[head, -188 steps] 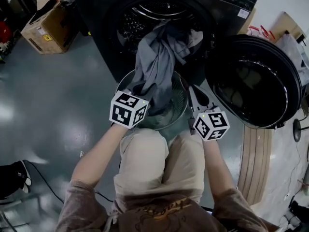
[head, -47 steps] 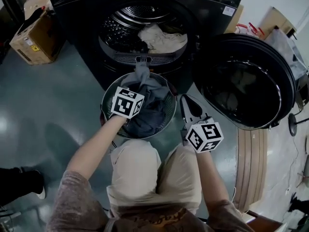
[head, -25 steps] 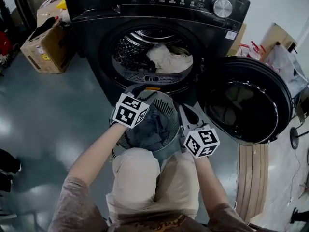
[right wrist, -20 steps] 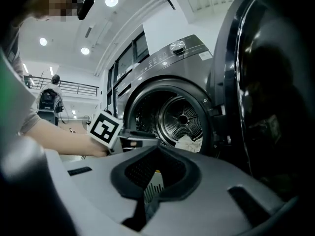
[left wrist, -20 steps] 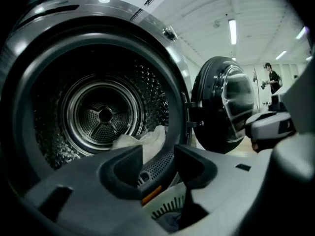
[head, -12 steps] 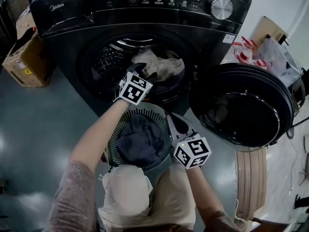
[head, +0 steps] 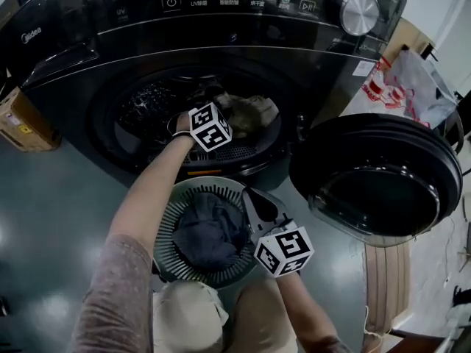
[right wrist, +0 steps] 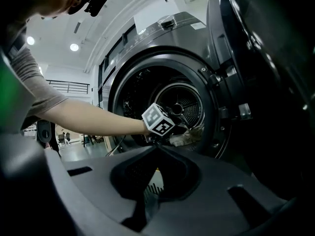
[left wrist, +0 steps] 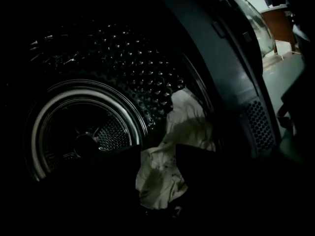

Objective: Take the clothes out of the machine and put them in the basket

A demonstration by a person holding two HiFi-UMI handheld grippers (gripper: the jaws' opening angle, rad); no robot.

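The black washing machine (head: 221, 20) stands with its drum open. A pale crumpled cloth (head: 254, 109) lies low in the drum. My left gripper (head: 208, 98) reaches into the drum mouth. In the left gripper view its jaws (left wrist: 158, 149) stand open and have just been opening; the pale cloth (left wrist: 187, 127) shows in the gap between them, not pinched. A round ribbed basket (head: 165, 226) on the floor before the machine holds dark clothes (head: 210, 230). My right gripper (head: 246, 192) hovers over the basket's right rim, its jaws (right wrist: 156, 147) shut with nothing in them.
The round machine door (head: 379, 179) hangs open to the right, close to my right arm. A cardboard box (head: 18, 116) sits at the far left. A red-and-white plastic bag (head: 401, 87) lies behind the door. The grey floor (head: 59, 219) spreads to the left.
My left gripper has gone from above the basket up and forward into the drum, and its wrist has rolled. My right gripper stayed beside the basket, sinking slightly.
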